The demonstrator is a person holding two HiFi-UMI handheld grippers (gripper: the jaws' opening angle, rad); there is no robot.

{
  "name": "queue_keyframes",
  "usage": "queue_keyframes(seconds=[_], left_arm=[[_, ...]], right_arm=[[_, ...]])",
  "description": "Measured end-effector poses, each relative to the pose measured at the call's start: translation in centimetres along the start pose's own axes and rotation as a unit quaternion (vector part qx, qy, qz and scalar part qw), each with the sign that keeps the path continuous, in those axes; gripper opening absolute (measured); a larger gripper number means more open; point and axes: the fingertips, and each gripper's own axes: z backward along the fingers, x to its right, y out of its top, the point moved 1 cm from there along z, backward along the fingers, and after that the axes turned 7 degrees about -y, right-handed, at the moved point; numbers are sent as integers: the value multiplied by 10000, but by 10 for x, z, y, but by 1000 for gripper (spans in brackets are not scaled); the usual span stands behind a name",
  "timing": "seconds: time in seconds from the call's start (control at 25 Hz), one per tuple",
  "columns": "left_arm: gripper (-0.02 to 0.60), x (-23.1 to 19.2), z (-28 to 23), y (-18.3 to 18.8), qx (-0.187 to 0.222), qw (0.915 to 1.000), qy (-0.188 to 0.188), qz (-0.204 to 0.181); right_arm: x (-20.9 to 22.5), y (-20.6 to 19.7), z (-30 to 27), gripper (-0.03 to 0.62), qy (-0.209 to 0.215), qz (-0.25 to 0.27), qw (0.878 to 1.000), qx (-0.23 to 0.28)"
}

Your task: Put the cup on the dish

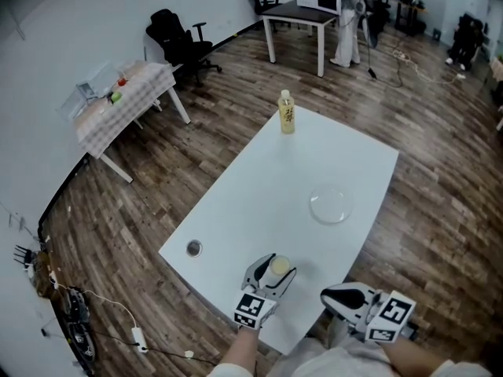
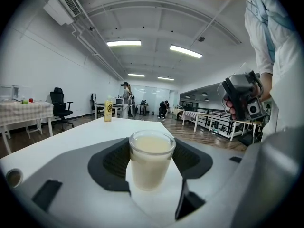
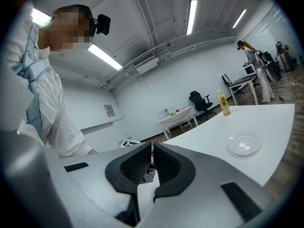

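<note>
A clear cup (image 2: 151,158) of milky liquid stands upright between the dark pads of my left gripper (image 2: 152,161), which is shut on it. In the head view the cup (image 1: 278,267) and left gripper (image 1: 272,273) are over the near end of the white table (image 1: 259,195). The clear glass dish (image 1: 329,205) lies farther out on the table, to the right, with nothing on it. My right gripper (image 1: 339,297) is at the table's near right edge, shut and empty (image 3: 152,163). The dish (image 3: 244,144) lies ahead of it, to its right.
A yellow drink bottle (image 1: 287,112) stands at the table's far end. A small round cap-like thing (image 1: 194,248) lies near the left edge. A checked side table (image 1: 126,100), office chairs and a person by a far desk (image 1: 346,22) are beyond.
</note>
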Motion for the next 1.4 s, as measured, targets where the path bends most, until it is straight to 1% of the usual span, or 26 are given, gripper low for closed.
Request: queue_keyframes(seconds=[0.16, 0.36, 0.88, 1.4], left_arm=[[270, 2, -21, 13, 108, 9999, -51, -4], [270, 3, -44, 23, 97, 9999, -56, -14], [270, 12, -104, 23, -36, 9998, -205, -40], [270, 5, -161, 28, -95, 9993, -363, -47]], right_arm=[[17, 7, 8, 37, -58, -19, 10000, 79], [35, 13, 20, 37, -126, -41, 9999, 70], [86, 24, 49, 37, -351, -98, 9993, 105], [128, 37, 57, 37, -430, -156, 9989, 122]])
